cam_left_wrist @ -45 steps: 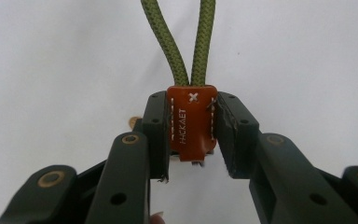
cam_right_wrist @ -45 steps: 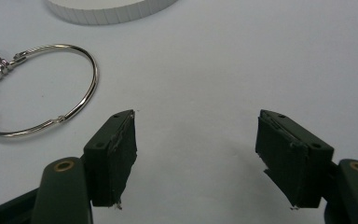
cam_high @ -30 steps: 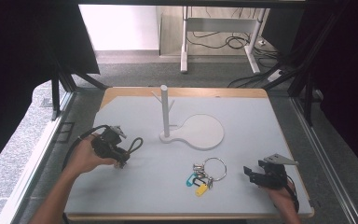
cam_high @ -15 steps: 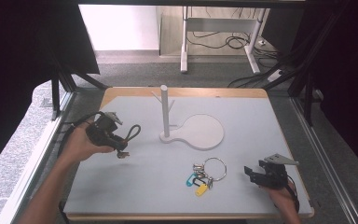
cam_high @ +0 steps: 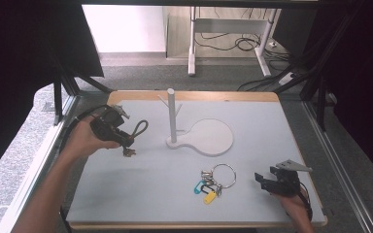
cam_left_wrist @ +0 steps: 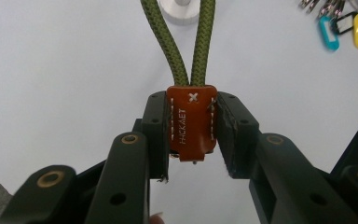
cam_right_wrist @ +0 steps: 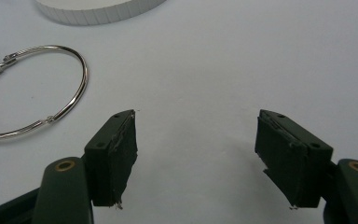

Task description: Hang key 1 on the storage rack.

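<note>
While the left gripper (cam_left_wrist: 193, 135) clamps its leather tab, the green cord loop (cam_left_wrist: 189, 39) points straight ahead.

The white wooden peg stand (cam_high: 174, 116) sits on its flat white base (cam_high: 209, 137) near the middle of the pale grey table mat (cam_high: 155, 189). The silver metal key ring (cam_high: 223, 175) lies in front of it. The green rope loop with the brown leather tab (cam_high: 138, 131) hangs to its left.

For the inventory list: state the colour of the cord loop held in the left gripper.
Olive green, braided cord loop, joined by an orange-brown leather tab; clearest in the left gripper view.
</note>
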